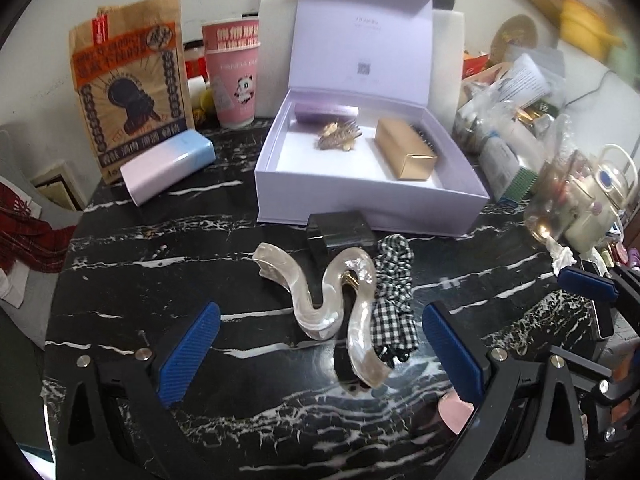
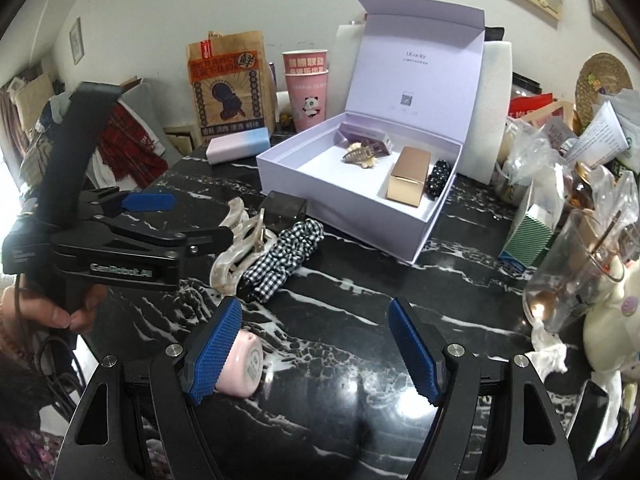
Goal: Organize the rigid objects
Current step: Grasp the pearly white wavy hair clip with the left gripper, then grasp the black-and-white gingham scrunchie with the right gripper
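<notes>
Two grippers over the black marbled desk point(image 1: 160, 264), both angled down, both with jaws spread wide and nothing between the pads. Left gripper point(image 1: 320, 354) frames the pearly wavy hair claw point(image 1: 340, 308), which lies on the desk in the gap, no pad contact visible. Right gripper point(image 2: 316, 352) has bare desk in its gap; a small pink cup-like item point(image 2: 244, 372) lies on its side tucked against the outer face of its left finger, behind the pad, not gripped. In the right wrist view the left gripper shows side-on at left, a hand point(image 2: 60, 312) on its handle. Black-and-white gingham scrunchie point(image 1: 394, 300) lies just right of the claw, touching it or nearly. Just past those, a dark translucent box point(image 1: 340, 234) sits on the desk right at the front wall of the lavender gift box point(image 1: 360, 196). Gift box lid stands open; inside: gold rectangular carton point(image 1: 404, 152) to the right, a black beaded piece point(image 2: 438, 176) wedged between carton and right wall (only the right wrist view shows it), a gold-brown spiky claw clip point(image 1: 338, 136) mid-floor, a small purple carton point(image 1: 324, 110) at the back wall. Left of the gift box: pink-to-blue pastel case point(image 1: 168, 170) lying flat, printed kraft bag point(image 1: 128, 84) upright behind it, stacked pink paper cups point(image 1: 234, 76) beside the bag. Right edge of desk: clutter of plastic bags and bottles, a clear glass point(image 2: 572, 268), contents unclear.
</notes>
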